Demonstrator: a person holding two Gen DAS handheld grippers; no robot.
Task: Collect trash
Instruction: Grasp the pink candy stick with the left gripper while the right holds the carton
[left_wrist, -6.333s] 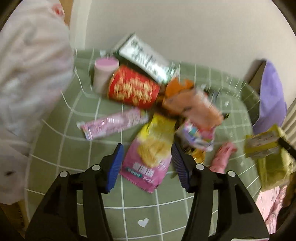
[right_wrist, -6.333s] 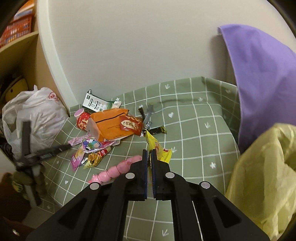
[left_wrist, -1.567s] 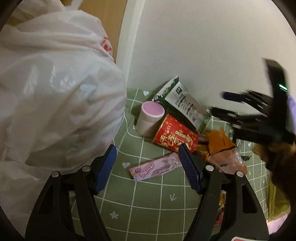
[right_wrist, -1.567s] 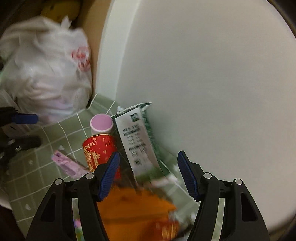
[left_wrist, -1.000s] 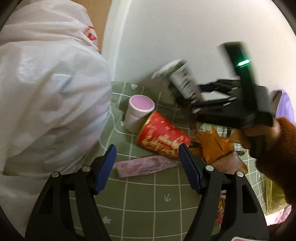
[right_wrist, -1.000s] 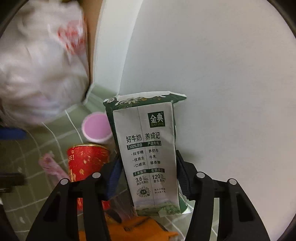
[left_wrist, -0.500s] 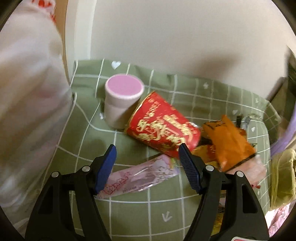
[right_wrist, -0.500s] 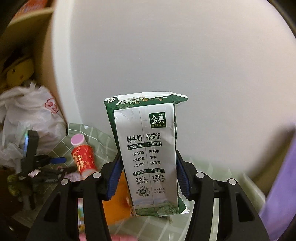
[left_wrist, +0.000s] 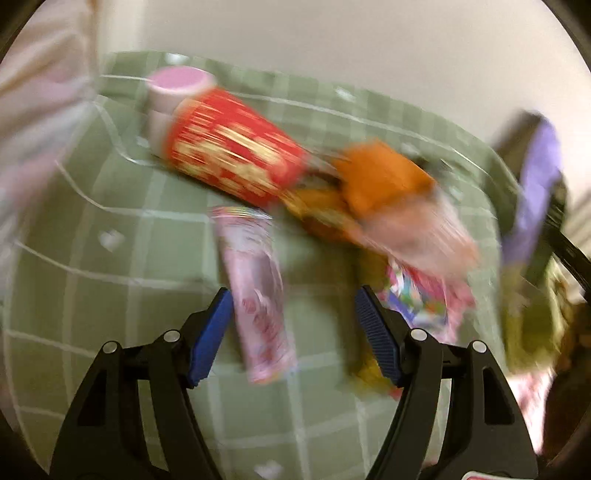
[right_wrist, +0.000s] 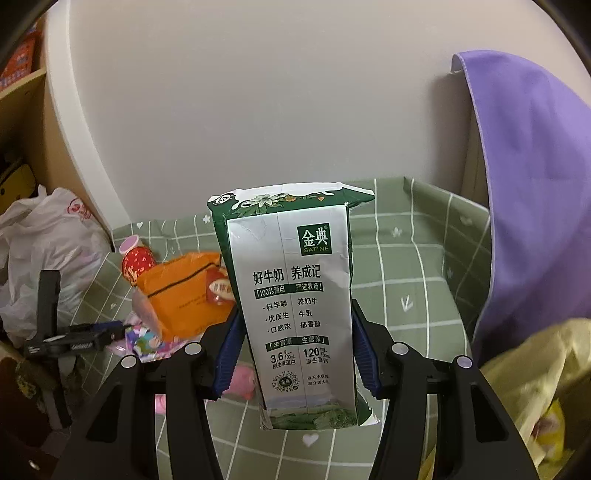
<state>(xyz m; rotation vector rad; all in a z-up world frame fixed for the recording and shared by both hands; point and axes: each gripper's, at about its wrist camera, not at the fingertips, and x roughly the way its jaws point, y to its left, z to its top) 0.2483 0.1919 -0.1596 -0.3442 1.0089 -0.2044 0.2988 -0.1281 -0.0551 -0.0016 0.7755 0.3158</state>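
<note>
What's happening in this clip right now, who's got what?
A person is clearing snack litter off a green checked cloth with two handheld grippers. The right gripper is clamped on a green and silver milk carton, held upright above the cloth, near a yellow bag. The left gripper is open and holds nothing, pointing down over a pink wrapper. A red cup, a pink-lidded tub and an orange packet lie uncollected.

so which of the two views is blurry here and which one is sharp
Left wrist view: heavily motion-smeared, the red cup and pink wrapper streaked, only the left gripper crisp. Right wrist view: sharp, print on the milk carton readable, slight blur on the yellow bag at the edge.
</note>
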